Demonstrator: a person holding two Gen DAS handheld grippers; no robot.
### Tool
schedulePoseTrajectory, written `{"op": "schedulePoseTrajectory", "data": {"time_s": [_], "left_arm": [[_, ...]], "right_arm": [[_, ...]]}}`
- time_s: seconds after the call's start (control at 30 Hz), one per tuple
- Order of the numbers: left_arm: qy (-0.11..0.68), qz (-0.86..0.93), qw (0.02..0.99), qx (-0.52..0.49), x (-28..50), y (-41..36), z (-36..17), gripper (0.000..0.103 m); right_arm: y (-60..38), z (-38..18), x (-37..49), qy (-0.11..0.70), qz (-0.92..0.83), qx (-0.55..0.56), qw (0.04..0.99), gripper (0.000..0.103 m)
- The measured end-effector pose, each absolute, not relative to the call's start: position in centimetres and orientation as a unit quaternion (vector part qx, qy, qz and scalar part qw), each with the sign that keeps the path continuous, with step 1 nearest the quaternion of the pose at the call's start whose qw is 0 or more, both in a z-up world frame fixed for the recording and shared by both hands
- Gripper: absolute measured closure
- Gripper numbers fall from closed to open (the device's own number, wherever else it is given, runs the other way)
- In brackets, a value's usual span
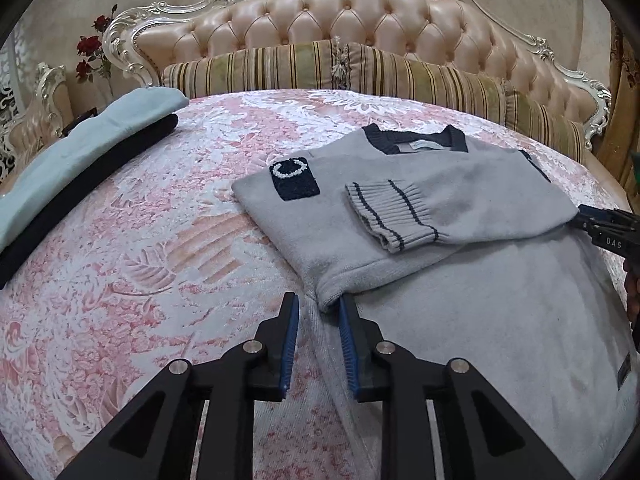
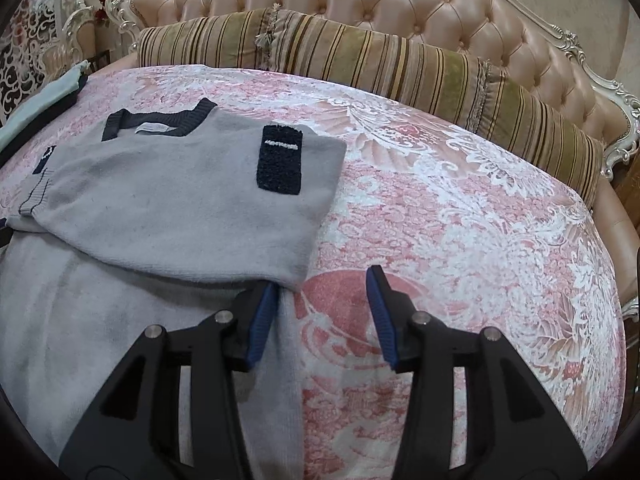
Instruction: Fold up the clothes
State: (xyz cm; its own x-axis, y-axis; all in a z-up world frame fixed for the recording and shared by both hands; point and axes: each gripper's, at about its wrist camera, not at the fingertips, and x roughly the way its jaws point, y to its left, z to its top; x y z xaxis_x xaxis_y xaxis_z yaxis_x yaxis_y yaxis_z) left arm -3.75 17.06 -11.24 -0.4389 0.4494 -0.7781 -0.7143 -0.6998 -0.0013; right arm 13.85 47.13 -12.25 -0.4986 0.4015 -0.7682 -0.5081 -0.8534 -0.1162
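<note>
Left wrist view: left gripper (image 1: pixel 318 308) jaws narrowly apart, empty, at folded corner of grey sweater (image 1: pixel 400 208) on bed (image 1: pixel 160 240), sweater at 1 o'clock | Right wrist view: right gripper (image 2: pixel 322 284) jaws wide, empty, sweater (image 2: pixel 180 208) at 10 o'clock.

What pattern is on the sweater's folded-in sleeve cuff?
The sleeve cuff is ribbed grey with thin dark navy stripes, clearest in the left wrist view.

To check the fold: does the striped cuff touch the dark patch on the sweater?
Apart. In the left wrist view, grey fabric separates the cuff from the patch.
</note>
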Motion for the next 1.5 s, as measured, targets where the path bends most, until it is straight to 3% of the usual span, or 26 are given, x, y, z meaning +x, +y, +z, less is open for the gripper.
{"op": "schedulePoseTrajectory", "data": {"time_s": [0.13, 0.3, 0.4, 0.6, 0.63, 0.7, 0.77, 0.93, 1.0, 1.07, 1.1, 1.37, 1.5], "left_arm": [[0.158, 0.828, 0.354, -0.405, -4.0, 16.9, -11.3, 0.089], [0.157, 0.829, 0.355, -0.402, -2.5, 15.9, -10.1, 0.076], [0.147, 0.83, 0.356, -0.402, 0.0, 13.6, -9.0, 0.076], [0.111, 0.818, 0.373, -0.424, 7.5, 8.5, -8.7, 0.075], [0.101, 0.815, 0.377, -0.429, 8.9, 7.8, -8.9, 0.073], [0.082, 0.808, 0.385, -0.439, 11.7, 6.5, -9.1, 0.058], [0.072, 0.805, 0.387, -0.444, 13.9, 5.7, -9.4, 0.052], [0.074, 0.805, 0.38, -0.45, 17.6, 5.2, -10.6, 0.052], [0.079, 0.805, 0.374, -0.453, 18.0, 5.2, -11.1, 0.057], [0.067, 0.801, 0.377, -0.461, 18.1, 5.0, -11.4, 0.075], [0.058, 0.798, 0.379, -0.464, 18.1, 4.9, -11.5, 0.077], [0.035, 0.793, 0.385, -0.471, 17.7, 5.1, -11.6, 0.077], [0.078, 0.805, 0.376, -0.453, 18.4, 5.9, -11.5, 0.087]], "right_arm": [[47.1, -12.3, 13.8, 0.059, 0.864, -0.427, 0.262, 0.058], [45.9, -11.3, 14.8, 0.049, 0.86, -0.429, 0.272, 0.053], [44.3, -9.9, 17.3, 0.026, 0.861, -0.418, 0.289, 0.046], [41.1, -7.0, 22.2, -0.021, 0.86, -0.395, 0.323, 0.046], [40.8, -6.7, 23.2, -0.024, 0.86, -0.393, 0.325, 0.046], [39.8, -6.4, 24.9, -0.018, 0.861, -0.392, 0.323, 0.045], [38.8, -6.2, 26.5, -0.017, 0.862, -0.391, 0.324, 0.045], [36.9, -6.0, 29.6, -0.014, 0.864, -0.387, 0.322, 0.042], [36.3, -5.9, 30.4, -0.015, 0.865, -0.386, 0.322, 0.042], [35.6, -5.7, 31.2, -0.015, 0.866, -0.384, 0.32, 0.042], [35.4, -5.6, 31.5, -0.017, 0.866, -0.383, 0.321, 0.041], [34.6, -6.0, 32.9, -0.003, 0.868, -0.386, 0.313, 0.038], [34.3, -6.7, 34.0, 0.041, 0.874, -0.391, 0.286, 0.03]]}}
